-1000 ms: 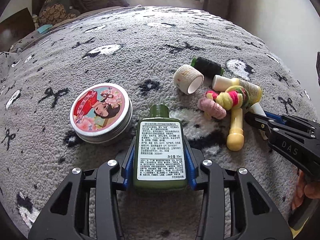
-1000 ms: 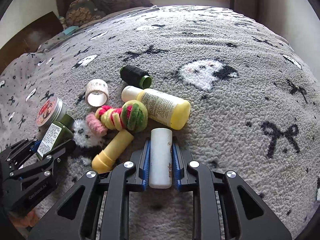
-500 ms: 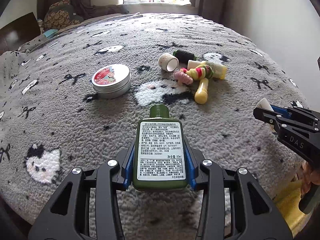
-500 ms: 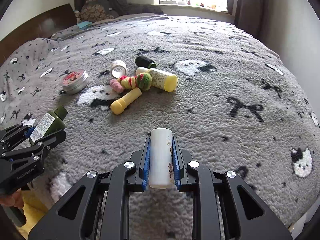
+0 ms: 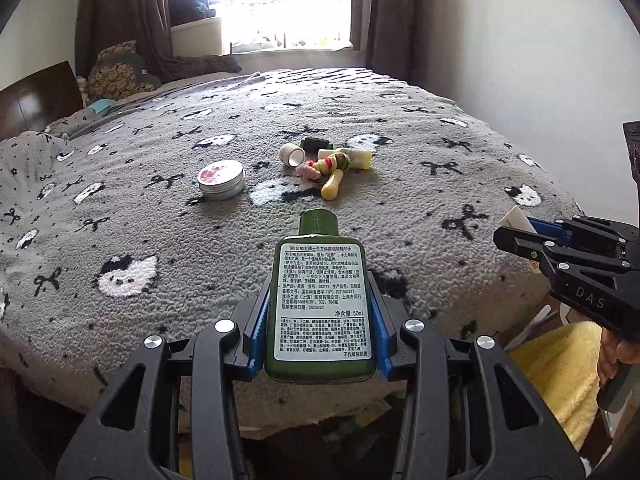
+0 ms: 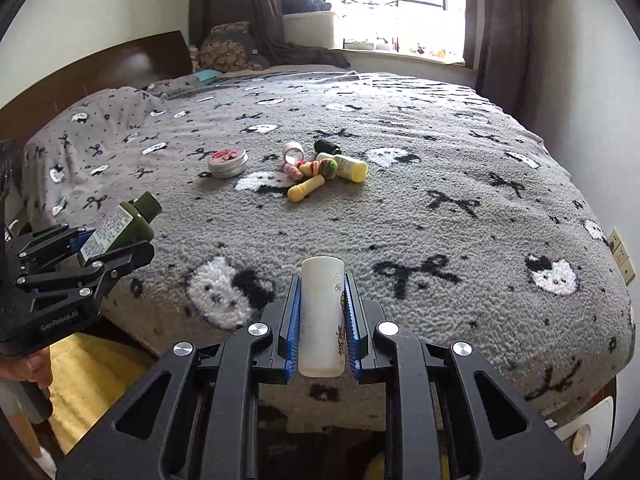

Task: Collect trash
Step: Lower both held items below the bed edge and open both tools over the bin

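My left gripper (image 5: 320, 312) is shut on a dark green bottle (image 5: 320, 304) with a white label, held above the near edge of the bed; it also shows in the right wrist view (image 6: 120, 228). My right gripper (image 6: 322, 312) is shut on a white tube (image 6: 322, 312), whose tip shows in the left wrist view (image 5: 516, 218). Far out on the grey blanket (image 5: 120, 208) lie a round tin (image 5: 221, 176), a tape roll (image 5: 292, 154), a dark spool (image 5: 316, 144), a yellow bottle (image 5: 356, 157), a yellow stick (image 5: 332, 185) and a knitted toy (image 5: 324, 166).
The bed's near edge drops off just below both grippers. A yellow cloth (image 5: 560, 368) lies on the floor at the lower right. A headboard (image 6: 100, 68) and pillows stand at the far left, a window and curtains behind, and a wall on the right.
Both grippers have pulled well back from the pile and risen, each carrying its item. The pile and tin now look small and far away, and the bed's near edge has come into view.
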Demonstrator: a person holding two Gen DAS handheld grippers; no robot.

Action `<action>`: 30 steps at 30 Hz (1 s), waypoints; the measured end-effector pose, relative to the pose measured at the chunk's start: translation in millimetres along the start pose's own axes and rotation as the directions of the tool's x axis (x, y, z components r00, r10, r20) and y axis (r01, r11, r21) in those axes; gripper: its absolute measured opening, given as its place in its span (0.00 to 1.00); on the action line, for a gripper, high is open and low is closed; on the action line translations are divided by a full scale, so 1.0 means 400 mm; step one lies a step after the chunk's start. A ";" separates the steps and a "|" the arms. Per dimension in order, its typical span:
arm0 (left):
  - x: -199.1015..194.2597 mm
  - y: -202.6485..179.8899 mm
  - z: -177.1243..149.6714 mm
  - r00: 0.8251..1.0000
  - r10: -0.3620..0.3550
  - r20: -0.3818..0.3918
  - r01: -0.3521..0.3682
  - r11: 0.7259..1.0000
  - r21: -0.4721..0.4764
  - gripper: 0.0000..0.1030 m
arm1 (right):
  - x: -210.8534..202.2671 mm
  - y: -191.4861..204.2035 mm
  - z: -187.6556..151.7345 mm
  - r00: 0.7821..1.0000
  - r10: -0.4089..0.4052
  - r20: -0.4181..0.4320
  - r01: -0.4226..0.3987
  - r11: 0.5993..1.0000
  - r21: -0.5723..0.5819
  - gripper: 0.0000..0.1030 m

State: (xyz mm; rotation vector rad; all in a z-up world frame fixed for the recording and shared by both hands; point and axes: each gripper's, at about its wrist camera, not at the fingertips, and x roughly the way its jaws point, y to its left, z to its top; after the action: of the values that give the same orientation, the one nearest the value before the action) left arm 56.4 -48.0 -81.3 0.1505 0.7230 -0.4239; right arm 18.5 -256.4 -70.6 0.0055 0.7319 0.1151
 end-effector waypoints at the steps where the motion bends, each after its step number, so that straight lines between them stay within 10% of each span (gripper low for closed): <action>1: -0.013 -0.007 -0.014 1.000 -0.003 0.000 0.003 1.000 0.003 0.38 | -0.011 0.004 -0.016 1.000 0.001 -0.003 -0.001 1.000 -0.005 0.20; 11: -0.027 -0.054 -0.207 0.988 -0.075 -0.133 0.075 0.997 -0.007 0.38 | -0.005 0.010 -0.183 0.991 0.029 -0.134 -0.025 0.999 0.027 0.20; 30: 0.154 -0.069 -0.466 0.891 -0.124 -0.437 0.106 0.992 -0.065 0.38 | 0.145 0.067 -0.370 0.918 0.131 -0.374 -0.095 0.989 0.113 0.20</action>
State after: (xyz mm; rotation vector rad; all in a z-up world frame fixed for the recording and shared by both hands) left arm -27.6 -41.0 -260.7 0.1689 1.1929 -0.4951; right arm -40.4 -228.7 -218.3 0.1173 1.1276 0.1967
